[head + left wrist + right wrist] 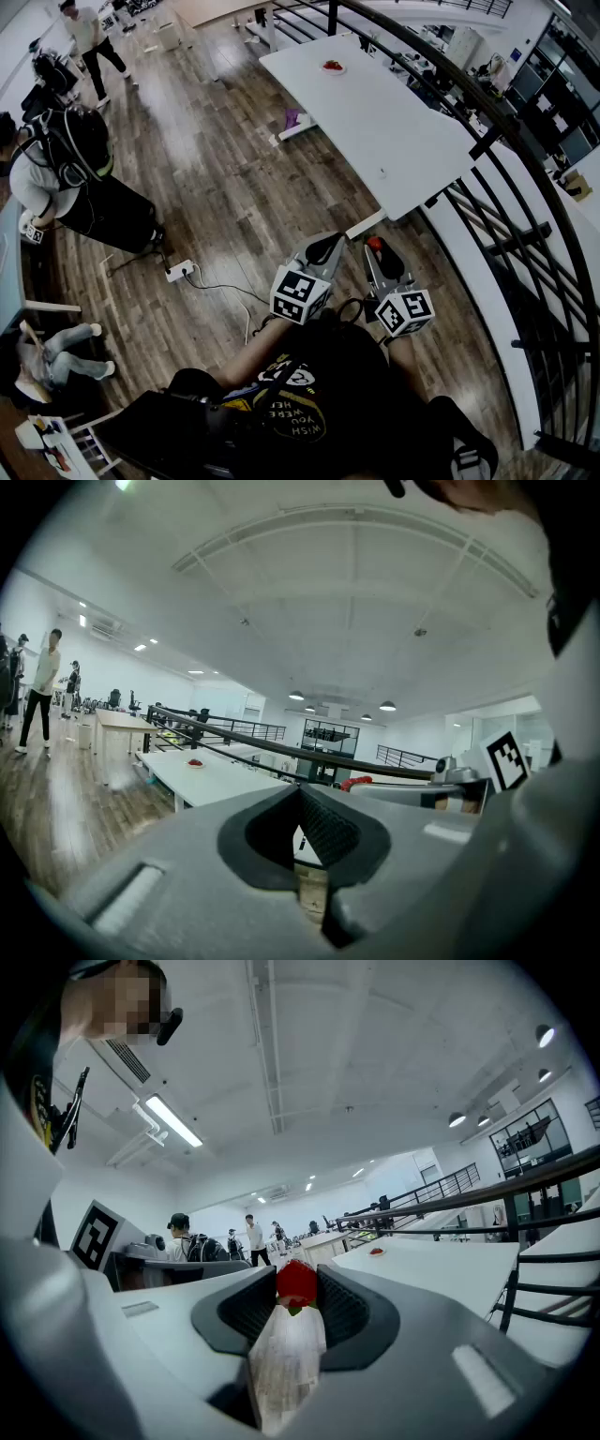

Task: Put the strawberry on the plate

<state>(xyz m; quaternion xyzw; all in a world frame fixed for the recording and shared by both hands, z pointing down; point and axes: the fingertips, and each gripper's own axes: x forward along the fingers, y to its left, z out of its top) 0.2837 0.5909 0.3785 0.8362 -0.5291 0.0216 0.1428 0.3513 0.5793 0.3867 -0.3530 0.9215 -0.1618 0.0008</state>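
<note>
Right gripper (297, 1288): matt, seemingly plastic.

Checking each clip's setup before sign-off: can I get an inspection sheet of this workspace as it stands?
Surface: long white table, mostly bare.
Job's things: strawberry in the right gripper; plate at the table's far end, something red on it.
Clutter: purple item on the floor by the table.
Grippers: right gripper fingers closed on the strawberry; left gripper fingers together, empty.
Cables: power strip and white cable on the floor.
Surroundings: wooden floor, black railing, people at left.
</note>
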